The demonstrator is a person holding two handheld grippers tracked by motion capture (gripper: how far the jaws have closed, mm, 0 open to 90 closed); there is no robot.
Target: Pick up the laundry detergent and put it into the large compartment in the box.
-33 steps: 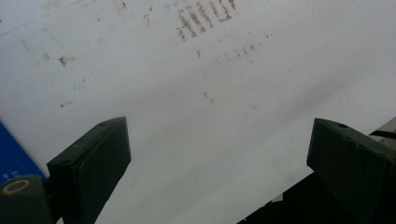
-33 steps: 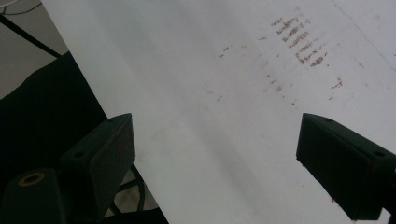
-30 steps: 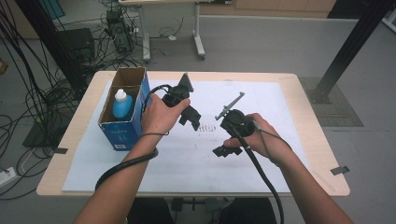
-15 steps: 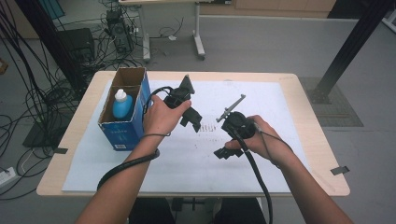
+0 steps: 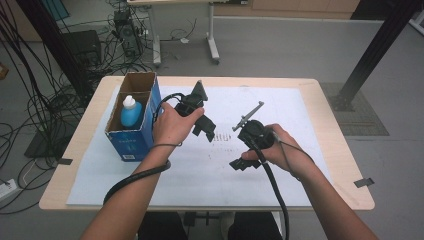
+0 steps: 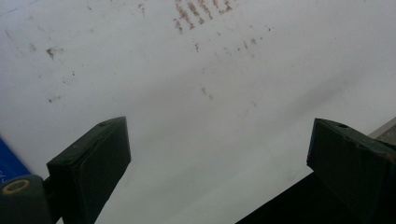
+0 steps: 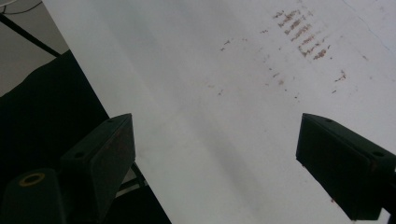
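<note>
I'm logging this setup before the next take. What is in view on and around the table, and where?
Table: one, light wood, centre of the high view.
Paper sheet: one, white, covering most of the table top, with faint brown marks near its middle.
Cardboard box: one, blue outside and brown inside, open on top, at the table's left.
Bottle: one, blue with a white cap, standing inside the box.
Cables: many, black, on the floor at the left.
Desk legs: grey, on the floor beyond the table.
Left gripper: black, held above the sheet beside the box, jaws open.
Right gripper: black, held above the sheet right of centre, jaws open.
</note>
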